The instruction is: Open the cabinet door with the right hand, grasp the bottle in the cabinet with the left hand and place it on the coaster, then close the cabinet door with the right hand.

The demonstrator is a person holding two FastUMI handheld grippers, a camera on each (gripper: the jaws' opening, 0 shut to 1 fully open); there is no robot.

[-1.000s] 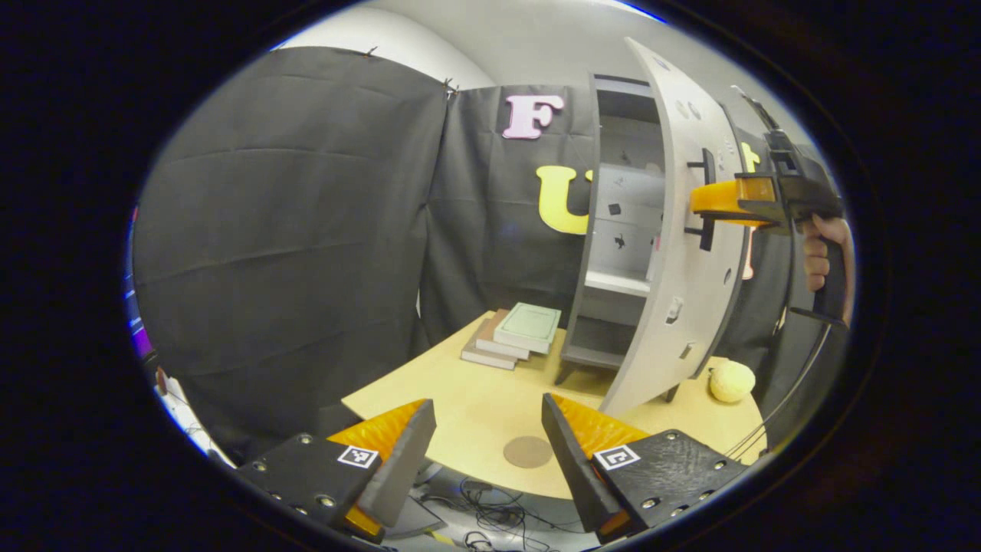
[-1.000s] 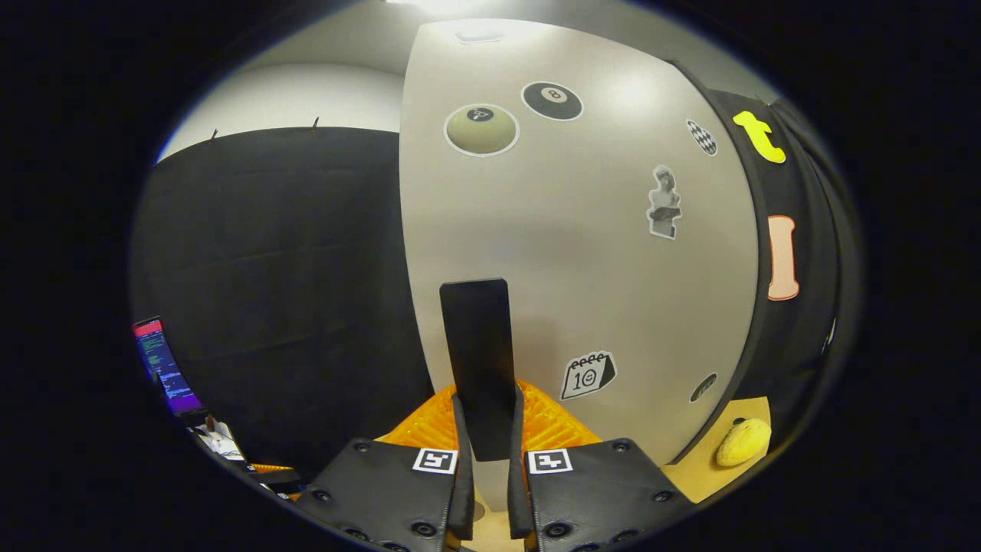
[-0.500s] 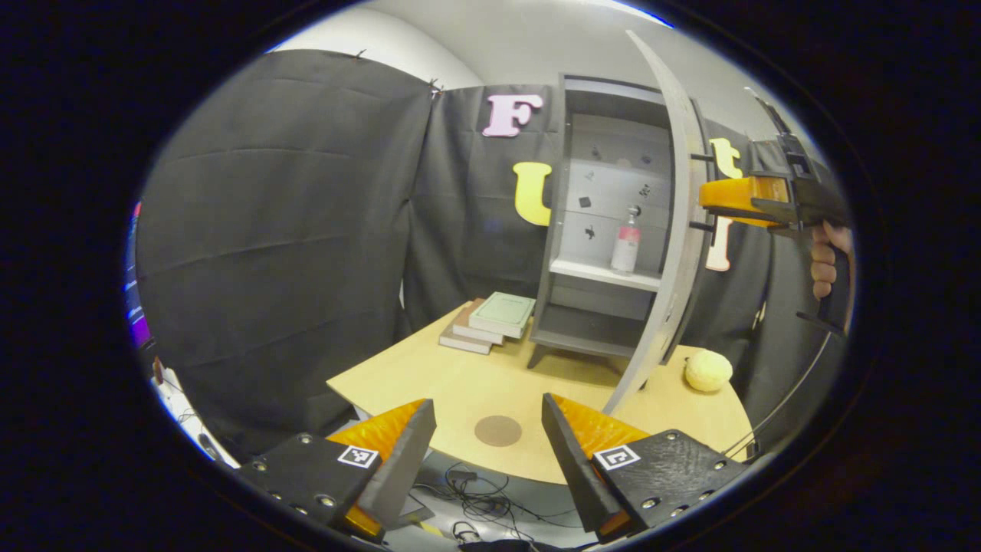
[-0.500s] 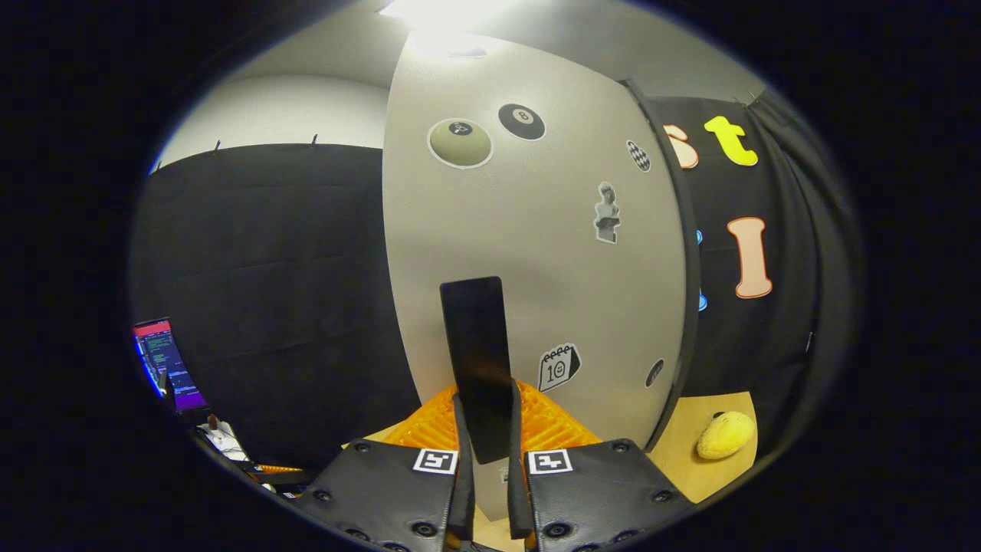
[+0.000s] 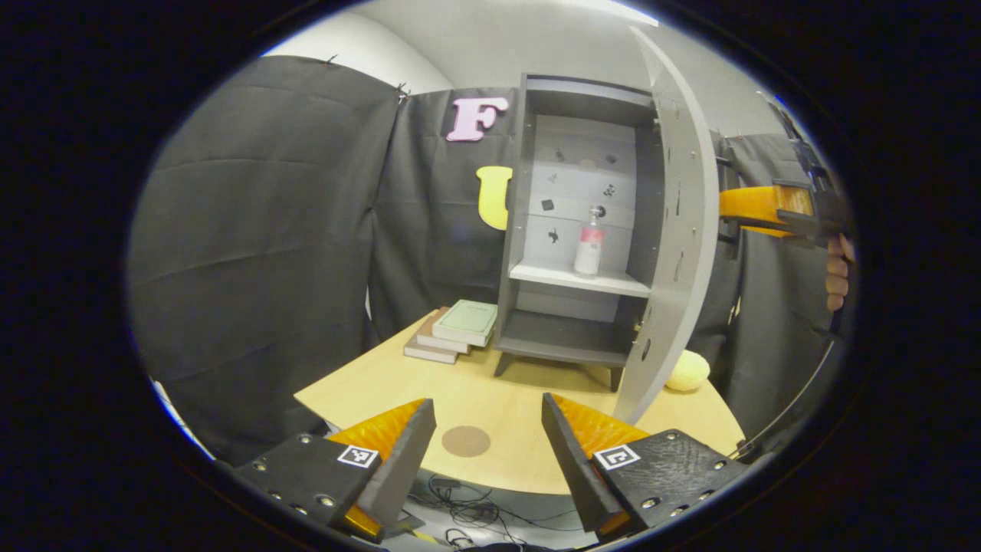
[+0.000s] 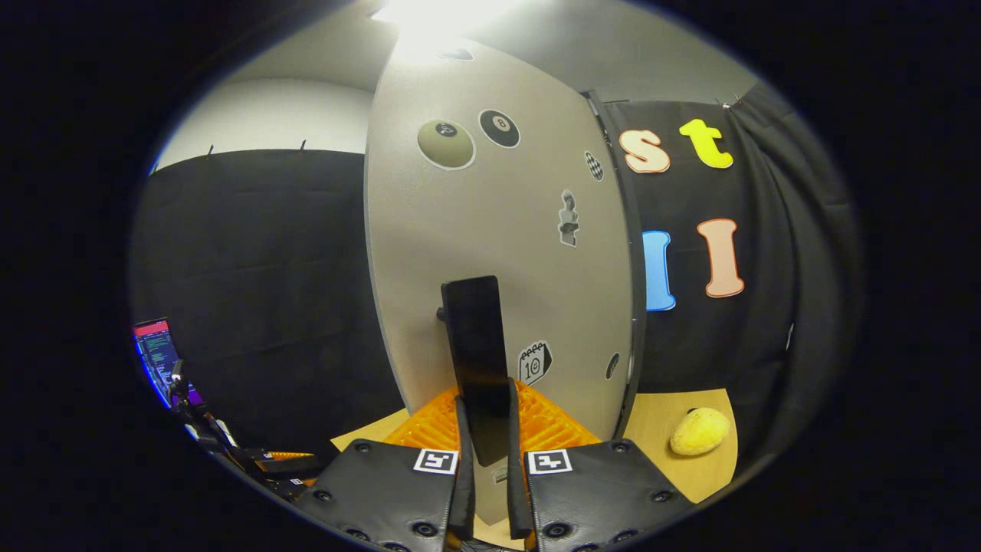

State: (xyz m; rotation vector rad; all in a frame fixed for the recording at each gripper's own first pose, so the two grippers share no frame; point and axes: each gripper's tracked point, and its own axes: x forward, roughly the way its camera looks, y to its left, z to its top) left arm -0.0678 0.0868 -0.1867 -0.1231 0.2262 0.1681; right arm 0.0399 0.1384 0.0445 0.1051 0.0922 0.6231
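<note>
While the right gripper (image 6: 484, 429) clamps the flat black door handle (image 6: 477, 360), the wide-open, empty left gripper (image 5: 481, 429) could clip the grey cabinet door (image 5: 674, 230) reaching the small white pink-labelled bottle (image 5: 588, 244) at one o'clock.

The pale wooden worktop (image 5: 506, 399) carries a grey cabinet (image 5: 571, 230) at its back. Left of the cabinet lies a stack of books (image 5: 454, 330), in front of it a round brown coaster (image 5: 466, 441), and to its right a yellow ball (image 5: 687, 371).
</note>
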